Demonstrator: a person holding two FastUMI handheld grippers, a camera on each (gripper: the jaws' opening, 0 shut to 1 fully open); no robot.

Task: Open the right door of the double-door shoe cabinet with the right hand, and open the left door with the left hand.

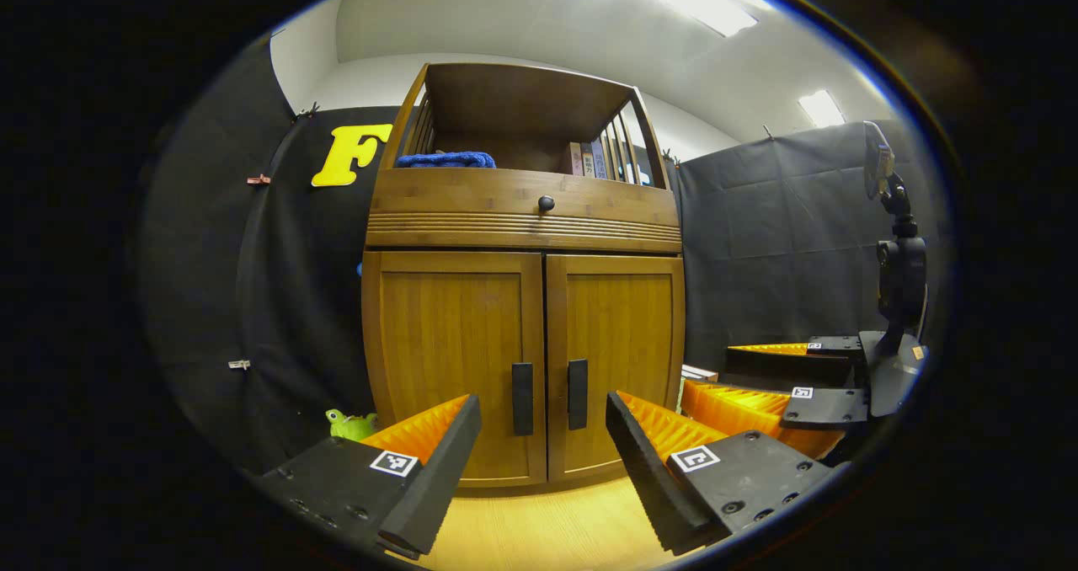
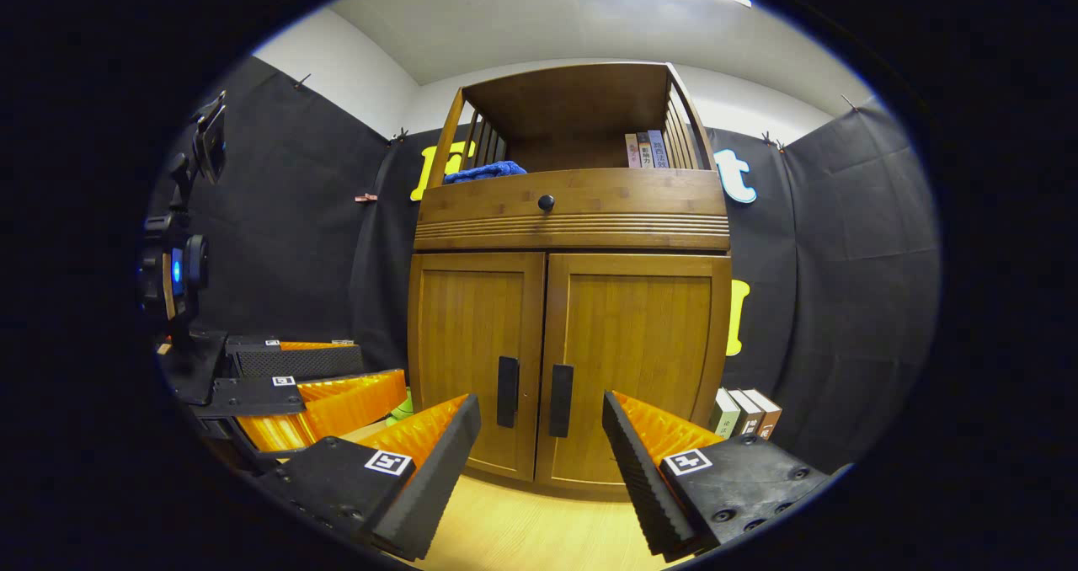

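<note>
A wooden shoe cabinet stands ahead with both lower doors shut. In the left gripper view, the left door (image 1: pixel 455 344) and right door (image 1: pixel 623 335) each carry a dark vertical handle by the centre seam: left handle (image 1: pixel 522 398), right handle (image 1: pixel 578 394). My left gripper (image 1: pixel 541 407) is open, a short way in front of the handles and touching nothing. In the right gripper view, the left door (image 2: pixel 472 327) and right door (image 2: pixel 644 335) are also closed. My right gripper (image 2: pixel 539 404) is open before the right handle (image 2: pixel 561 400) and left handle (image 2: pixel 508 392).
The other gripper (image 1: pixel 709 373) hovers at the right of the left gripper view; in the right gripper view its counterpart (image 2: pixel 379 367) hovers at the left. Above the doors are a drawer knob (image 1: pixel 547 203), a blue cloth (image 1: pixel 446 160) and books (image 1: pixel 589 160). A green toy (image 1: pixel 349 424) and floor books (image 2: pixel 745 411) flank the cabinet.
</note>
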